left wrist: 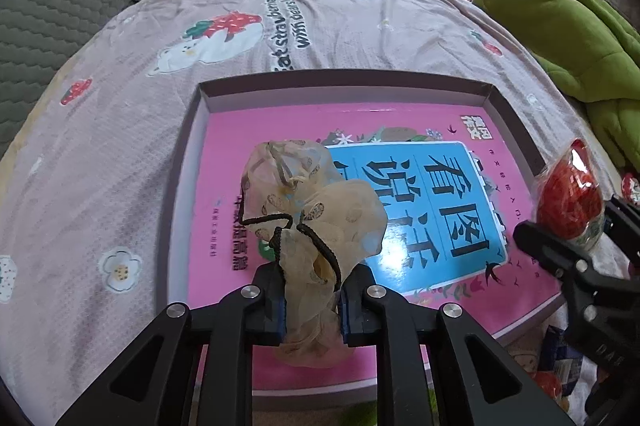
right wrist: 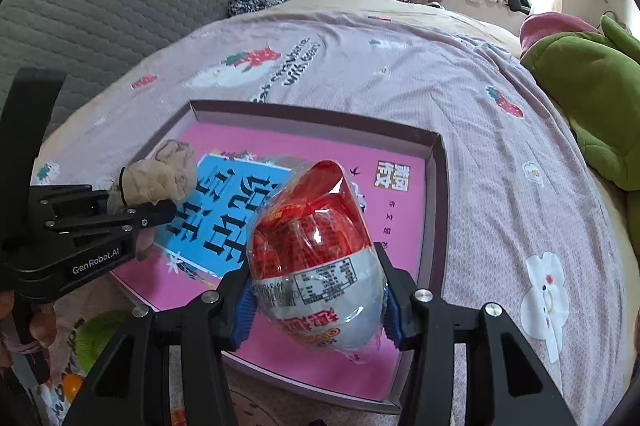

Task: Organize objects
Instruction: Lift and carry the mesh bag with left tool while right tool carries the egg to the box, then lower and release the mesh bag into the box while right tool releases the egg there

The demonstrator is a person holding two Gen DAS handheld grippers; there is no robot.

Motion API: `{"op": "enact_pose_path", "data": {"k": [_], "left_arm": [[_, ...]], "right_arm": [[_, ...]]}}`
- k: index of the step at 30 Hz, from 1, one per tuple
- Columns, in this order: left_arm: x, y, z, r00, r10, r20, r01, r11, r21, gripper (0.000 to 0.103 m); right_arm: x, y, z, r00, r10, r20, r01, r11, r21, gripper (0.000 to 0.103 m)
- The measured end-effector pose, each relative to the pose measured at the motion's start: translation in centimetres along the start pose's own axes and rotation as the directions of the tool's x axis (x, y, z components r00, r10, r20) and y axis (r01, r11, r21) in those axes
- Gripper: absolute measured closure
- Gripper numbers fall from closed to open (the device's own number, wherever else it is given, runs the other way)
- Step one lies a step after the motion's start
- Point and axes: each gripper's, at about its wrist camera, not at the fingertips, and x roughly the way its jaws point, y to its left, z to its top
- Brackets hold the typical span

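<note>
Reading "GenRobot.AI" on our left tongs, we saw them clamped on a beige mesh pouch; our right tongs gripped a red-and-white wrapped snack above the pink book.

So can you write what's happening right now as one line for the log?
left gripper: shut on beige scrunchie | right gripper: shut on red-and-white snack pack | both above box holding pink book | place: bed

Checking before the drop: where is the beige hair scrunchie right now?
The beige hair scrunchie is clamped in the left gripper, above the pink book lying in the shallow box.
</note>
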Motion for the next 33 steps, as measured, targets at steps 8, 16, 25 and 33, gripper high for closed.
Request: {"op": "enact_pose_path", "data": {"k": [8,16,25,33], "left_arm": [[0.6,-1.2,0.1,1.0,0.013,-0.017,-0.013,0.999,0.031,0.072],[-0.4,-1.1,0.4,1.0,0.019,-0.011,-0.019,0.999,0.029,0.045],[-1.8,-0.9,0.8,1.0,0.006,0.004,-0.006,1.0,0.029,0.029],[-3.8,-0.3,1.0,0.999,-0.006,0.046,0.006,1.0,-0.001,0.027]], "right_arm": [[1.0,0.2,-0.3,0.999,-0.029,-0.045,0.029,1.0,0.004,0.052],[0.2,0.3,-0.1,1.0,-0.012,-0.027,0.012,1.0,0.01,0.051],[-1.1,0.3,0.5,0.999,-0.023,0.028,0.022,1.0,0.017,0.046],[-3.1,0.3,1.0,0.997,0.0,0.072,-0.003,0.999,0.034,0.043]]}}
